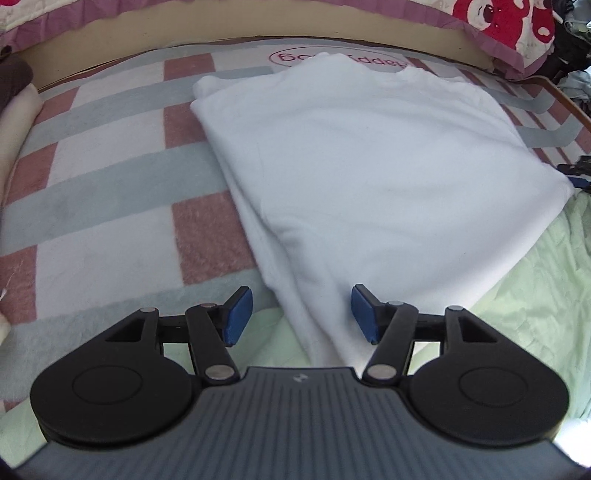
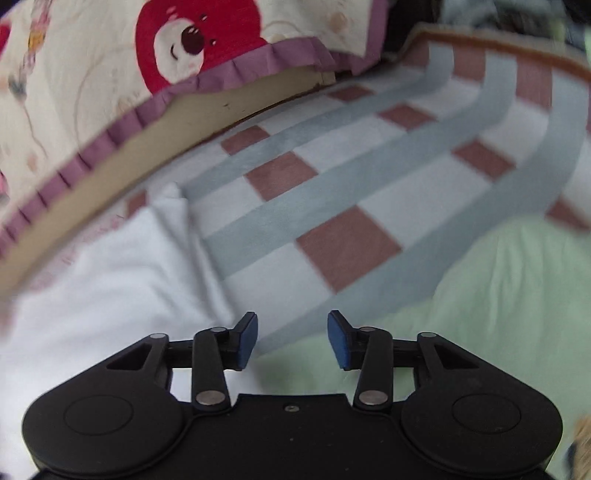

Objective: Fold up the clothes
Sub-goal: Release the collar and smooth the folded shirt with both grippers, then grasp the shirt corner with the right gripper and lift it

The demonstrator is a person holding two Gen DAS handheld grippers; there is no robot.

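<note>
Left gripper [image 1: 301, 314]: hung low over the near end of the white garment, blue pads [image 1: 239, 314] spread wide apart, gripping nothing; narrow tail of cloth ran between the pads without touching either, as far as could be told.
Right gripper [image 2: 291, 339]: held off to the right of the garment, pads [image 2: 338, 338] likewise parted and empty; below the gap lay the border where the checked blanket met the green sheet.
White garment [image 1: 369, 177]: lay flat and partly folded on the bed, neck end far from the left camera, one side already turned in to make a long straight edge on the left; near end narrowed to a strip reaching under the left gripper. Seen in the right view [image 2: 103, 280] only as a blurred white mass at lower left, one corner poking up near the board.
Checked blanket [image 1: 110, 206]: grey, white and dusty-red squares, spread beneath the garment.
Green sheet [image 1: 524, 295]: pale, wrinkled, lay at the near side, the garment's right corner overlapping it.
Tan board [image 1: 258, 27]: ran along the far edge of the blanket.
Quilt [image 2: 92, 74]: cream with purple frill and a red bear print, draped above the board.
Printed oval [image 1: 295, 59]: red lettering on the blanket, half hidden by the garment's collar; words not legible.
</note>
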